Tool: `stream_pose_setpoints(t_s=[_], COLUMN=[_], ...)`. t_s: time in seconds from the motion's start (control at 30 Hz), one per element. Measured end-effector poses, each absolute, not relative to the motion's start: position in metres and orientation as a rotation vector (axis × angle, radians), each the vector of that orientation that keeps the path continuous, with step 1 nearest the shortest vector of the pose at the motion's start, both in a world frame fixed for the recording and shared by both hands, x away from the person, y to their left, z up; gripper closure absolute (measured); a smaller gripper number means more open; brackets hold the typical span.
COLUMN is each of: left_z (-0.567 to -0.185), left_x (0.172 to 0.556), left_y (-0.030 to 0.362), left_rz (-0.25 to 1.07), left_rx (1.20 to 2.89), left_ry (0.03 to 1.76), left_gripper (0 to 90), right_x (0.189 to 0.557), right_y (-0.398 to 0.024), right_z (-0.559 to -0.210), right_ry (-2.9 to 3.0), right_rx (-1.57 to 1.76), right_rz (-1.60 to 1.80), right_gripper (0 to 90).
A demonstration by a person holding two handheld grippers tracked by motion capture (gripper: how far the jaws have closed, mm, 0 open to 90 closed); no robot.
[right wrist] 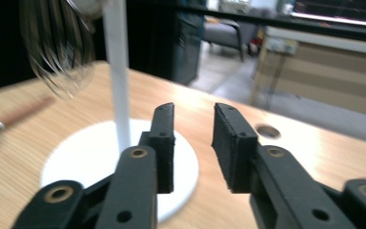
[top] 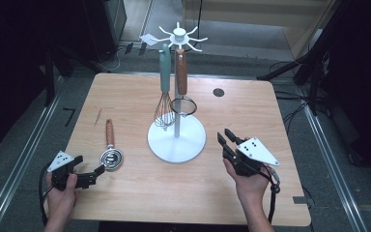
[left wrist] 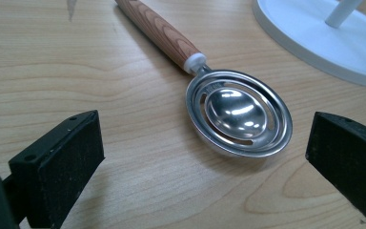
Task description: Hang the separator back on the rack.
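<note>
Wooden table (top: 140,193) (separator (top: 110,155), stand (top: 176,140))

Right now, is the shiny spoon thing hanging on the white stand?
No, the spoon thing lies flat on the wooden table, beside the white stand.

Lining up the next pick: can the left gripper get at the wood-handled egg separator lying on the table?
Probably yes. The left gripper is open, its fingers flank the egg separator just ahead, with bare table between.

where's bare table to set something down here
Free: the near strip between the left hand-held gripper and right hand-held gripper, and the far right corner around the table's dark hole. Crowded: the middle, at the white stand, and by the separator spoon.
</note>
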State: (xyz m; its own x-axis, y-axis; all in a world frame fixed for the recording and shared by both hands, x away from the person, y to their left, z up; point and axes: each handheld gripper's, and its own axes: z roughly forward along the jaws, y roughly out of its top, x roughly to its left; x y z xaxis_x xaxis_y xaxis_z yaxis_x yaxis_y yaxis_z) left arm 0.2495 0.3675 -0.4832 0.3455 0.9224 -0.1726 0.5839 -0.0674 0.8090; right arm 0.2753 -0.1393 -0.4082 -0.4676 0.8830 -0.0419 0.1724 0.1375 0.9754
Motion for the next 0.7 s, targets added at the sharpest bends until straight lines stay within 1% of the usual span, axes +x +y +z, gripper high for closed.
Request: stream_pose_setpoints(t_s=[0.17,0.27,0.3,0.4,0.47,0.53,0.57,0.7], left_z=[-0.483,-0.483,-0.483,-0.483,-0.484,-0.484,-0.484,-0.482], left_x=[0.249,0.25,0.251,0.252,0.253,0.253,0.253,0.252], left_y=[0.365,0.361,0.358,0.352,0.349,0.347,0.348,0.356], left_rz=[0.515,0.523,0.517,0.508,0.507,0.508,0.502,0.448], left_rx=[1.788,1.835,1.848,1.87,1.878,1.88,1.869,1.783], left_ry=[1.332,1.332,1.331,1.322,1.317,1.313,1.316,1.345], left_gripper=[0.0,2.7,3.0,6.4,7.9,16.1,18.4,39.9], right_x=[0.272,0.27,0.27,0.267,0.265,0.263,0.263,0.265], right_y=[-0.147,-0.154,-0.157,-0.163,-0.163,-0.163,-0.163,-0.162], right_z=[-0.427,-0.44,-0.445,-0.457,-0.46,-0.461,-0.462,-0.472], right_ry=[1.758,1.745,1.75,1.773,1.797,1.803,1.802,1.817], right_rx=[1.093,1.131,1.138,1.189,1.178,1.182,1.203,1.24], right_rz=[1.331,1.316,1.319,1.351,1.323,1.338,1.358,1.385], right_gripper=[59.4,55.9,53.3,38.8,34.5,32.9,31.9,31.6])
